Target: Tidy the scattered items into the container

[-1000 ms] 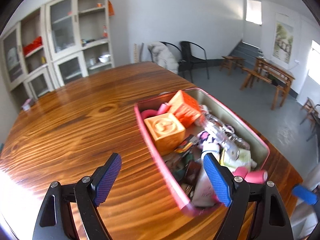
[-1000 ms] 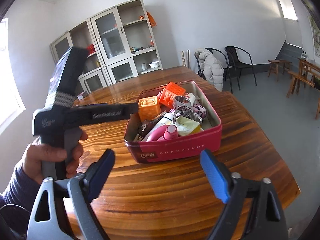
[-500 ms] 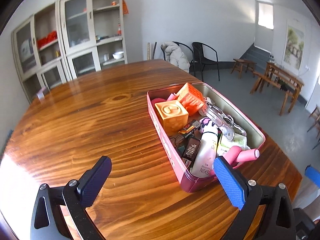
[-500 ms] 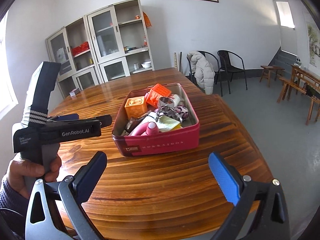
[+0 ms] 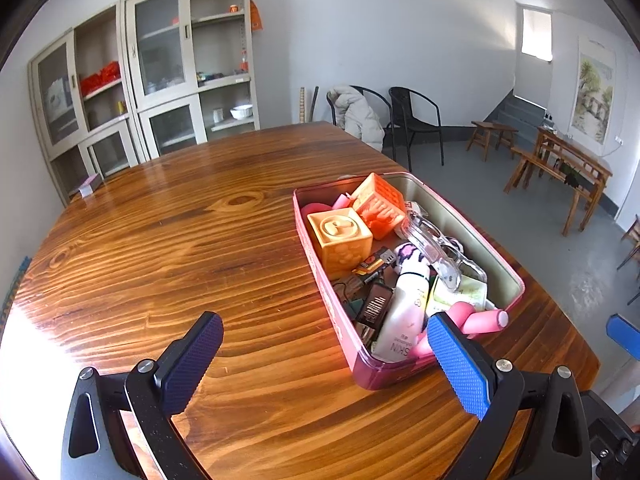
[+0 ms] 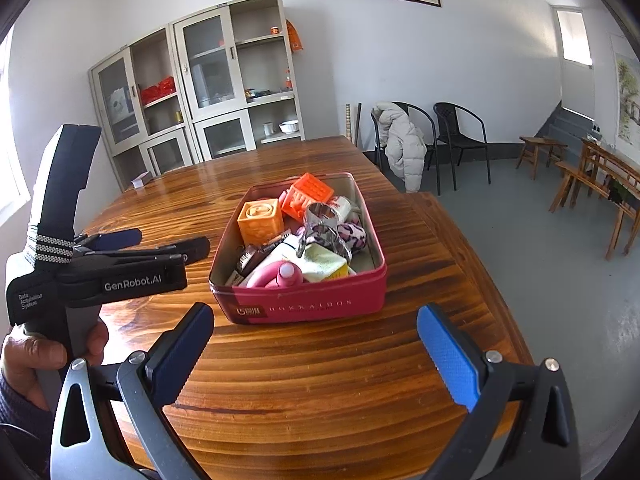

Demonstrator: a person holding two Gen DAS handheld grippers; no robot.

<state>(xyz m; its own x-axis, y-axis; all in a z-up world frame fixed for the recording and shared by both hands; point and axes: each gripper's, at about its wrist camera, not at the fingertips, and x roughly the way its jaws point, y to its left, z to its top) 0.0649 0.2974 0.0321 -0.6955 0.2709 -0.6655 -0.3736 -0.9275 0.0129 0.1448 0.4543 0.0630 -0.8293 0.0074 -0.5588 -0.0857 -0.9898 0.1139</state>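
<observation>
A red tin (image 5: 320, 264) stands on the wooden table (image 5: 160, 248), full of items: a yellow cube (image 5: 340, 236), an orange cube (image 5: 380, 200), a white bottle (image 5: 404, 304), a pink tube (image 5: 480, 320) and a clear plastic piece (image 5: 432, 240). My left gripper (image 5: 322, 332) is open wide just short of the tin's near left corner, nothing between its pads. The right wrist view shows the tin (image 6: 304, 304) straight ahead, and my right gripper (image 6: 316, 320) open and empty in front of it. The left gripper (image 6: 170, 240) hovers left of the tin.
A small box (image 5: 90, 186) lies at the table's far left edge. Glass-door cabinets (image 5: 168, 80) line the back wall. Two black chairs (image 5: 416, 120), one with a pale coat, stand beyond the table. A hand (image 6: 32, 356) holds the left gripper's handle.
My left gripper has drawn back from over the tin and its jaws have spread wider. In the right wrist view it has sunk lower beside the tin, and the tin sits a little farther off.
</observation>
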